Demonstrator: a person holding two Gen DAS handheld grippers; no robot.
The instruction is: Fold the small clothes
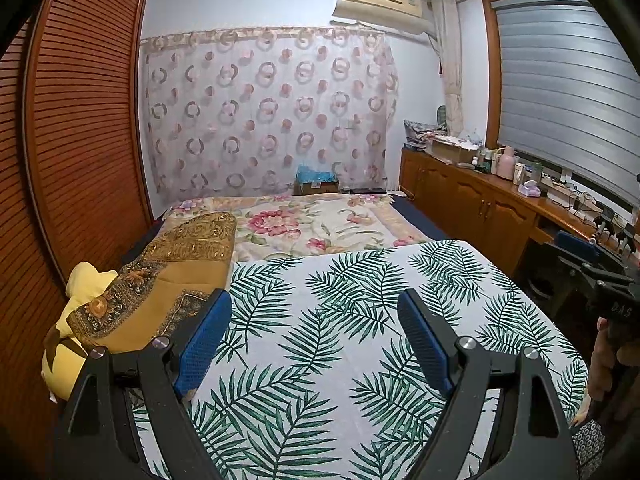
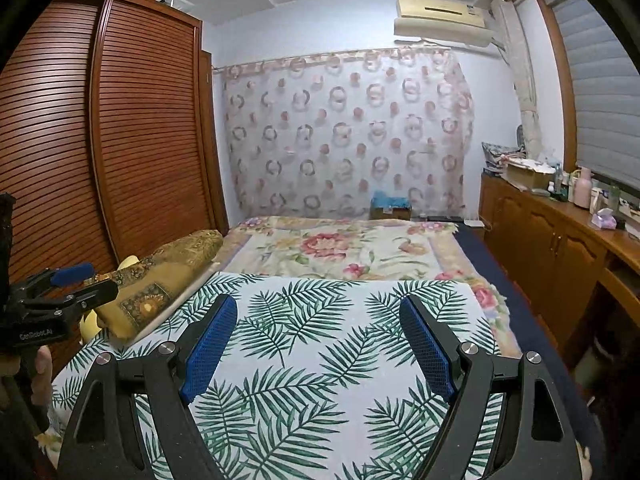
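Observation:
A white cloth with green palm leaves (image 1: 352,280) covers a flat board on the bed, and both grippers hover over its near part. My left gripper (image 1: 316,300) is open, its blue pads wide apart with only the leaf cloth below. My right gripper (image 2: 318,305) is open the same way and holds nothing. Each shows in the other's view: the right gripper (image 1: 588,258) at the right edge, the left gripper (image 2: 80,280) at the left edge. A yellow soft item (image 1: 76,292) lies left of the board, half under a gold-brown patterned cushion (image 1: 180,272). I see no garment on the leaf cloth.
A floral blanket (image 1: 312,224) covers the bed beyond the board. Louvred wooden wardrobe doors (image 1: 80,128) stand close on the left. A wooden sideboard (image 1: 480,196) crowded with bottles and boxes runs along the right. A cardboard box (image 1: 316,184) sits at the bed's far end.

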